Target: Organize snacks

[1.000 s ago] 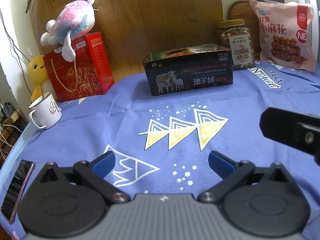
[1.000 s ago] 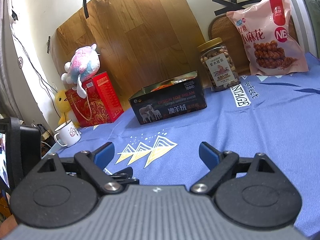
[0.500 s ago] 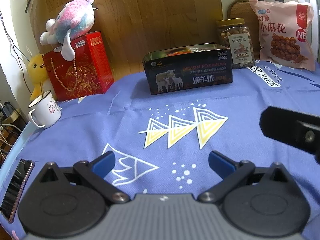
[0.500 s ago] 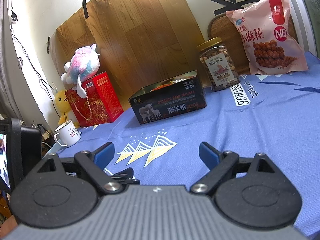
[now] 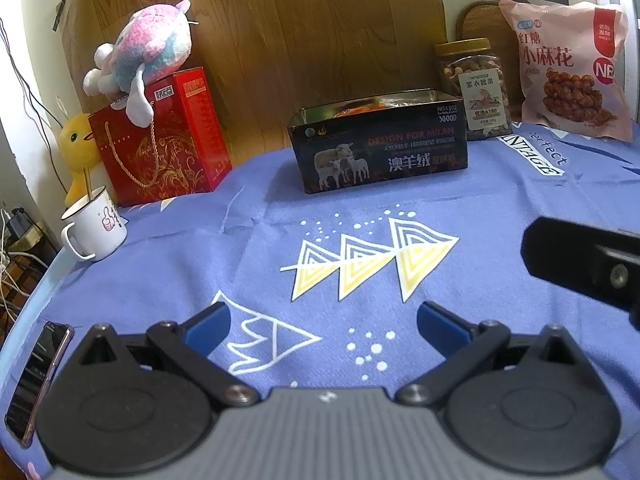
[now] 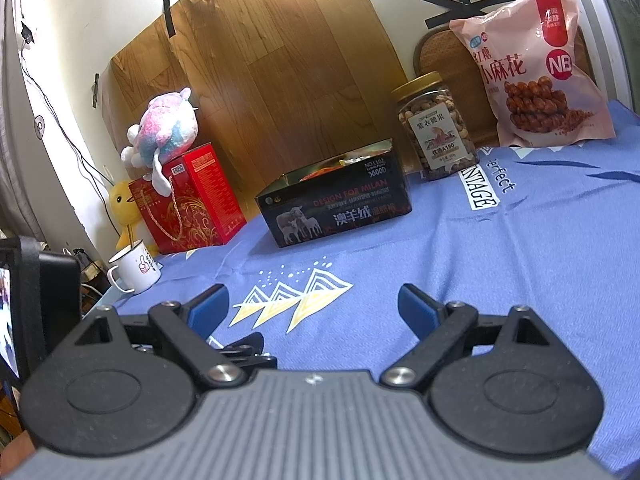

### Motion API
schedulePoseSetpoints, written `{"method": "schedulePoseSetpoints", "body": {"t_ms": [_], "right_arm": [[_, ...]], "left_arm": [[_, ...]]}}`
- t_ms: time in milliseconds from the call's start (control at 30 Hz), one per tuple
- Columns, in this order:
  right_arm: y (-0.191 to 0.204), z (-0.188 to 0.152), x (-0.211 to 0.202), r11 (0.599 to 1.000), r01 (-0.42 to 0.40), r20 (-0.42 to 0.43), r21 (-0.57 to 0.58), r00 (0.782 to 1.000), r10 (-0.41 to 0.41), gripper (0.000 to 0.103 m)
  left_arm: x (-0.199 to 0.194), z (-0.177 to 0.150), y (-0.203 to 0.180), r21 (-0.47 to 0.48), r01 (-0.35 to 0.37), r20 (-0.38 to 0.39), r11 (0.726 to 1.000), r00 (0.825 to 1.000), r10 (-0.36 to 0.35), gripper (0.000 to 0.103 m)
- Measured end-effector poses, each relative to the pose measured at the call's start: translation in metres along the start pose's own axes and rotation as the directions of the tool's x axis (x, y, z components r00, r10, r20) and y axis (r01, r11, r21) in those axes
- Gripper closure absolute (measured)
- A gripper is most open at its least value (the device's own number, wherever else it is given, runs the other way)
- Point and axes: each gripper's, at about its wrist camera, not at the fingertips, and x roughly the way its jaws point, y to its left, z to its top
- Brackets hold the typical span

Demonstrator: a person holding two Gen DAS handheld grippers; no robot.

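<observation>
A black open tin (image 5: pixel 380 148) with sheep printed on it stands at the back of the blue cloth, with something orange inside; it also shows in the right wrist view (image 6: pixel 336 208). A jar of nuts (image 5: pixel 474 88) (image 6: pixel 434 128) stands right of it. A pink snack bag (image 5: pixel 568 72) (image 6: pixel 536 64) leans against the wall at far right. My left gripper (image 5: pixel 324 326) is open and empty over the near cloth. My right gripper (image 6: pixel 314 306) is open and empty, also far short of the tin.
A red gift box (image 5: pixel 160 136) with a plush toy (image 5: pixel 144 56) on top stands at back left, beside a yellow duck toy (image 5: pixel 78 148) and a white mug (image 5: pixel 96 230). A phone (image 5: pixel 36 376) lies at the cloth's left edge. Part of the right gripper's body (image 5: pixel 584 264) shows at right.
</observation>
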Motion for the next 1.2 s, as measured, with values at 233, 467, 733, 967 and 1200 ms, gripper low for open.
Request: {"method": "schedulePoseSetpoints", "body": {"t_ms": [233, 467, 733, 967, 1200], "right_arm": [[-0.001, -0.0013, 0.0002, 1.0, 0.0, 0.002, 0.001, 1.0, 0.0, 0.01], [-0.0007, -0.0012, 0.0003, 1.0, 0.0, 0.001, 0.001, 1.0, 0.0, 0.01], [-0.001, -0.0018, 0.0005, 1.0, 0.001, 0.001, 0.001, 1.0, -0.001, 0.01], [-0.001, -0.0014, 0.0001, 1.0, 0.001, 0.001, 0.003, 1.0, -0.001, 0.01], [-0.0018, -0.0037, 0.0005, 1.0, 0.001, 0.001, 0.006, 1.0, -0.001, 0.01]], "left_arm": [[-0.0004, 0.0002, 0.0001, -0.003, 0.005, 0.001, 1.0, 1.0, -0.005, 0.0], [0.0007, 0.0001, -0.0003, -0.001, 0.009, -0.004, 1.0, 1.0, -0.009, 0.0], [0.0026, 0.0, -0.0011, 0.002, 0.016, -0.008, 1.0, 1.0, -0.016, 0.0], [0.0024, -0.0003, -0.0009, 0.003, 0.02, -0.007, 1.0, 1.0, -0.02, 0.0], [0.0022, -0.0003, -0.0009, 0.002, 0.024, -0.008, 1.0, 1.0, -0.024, 0.0]]}}
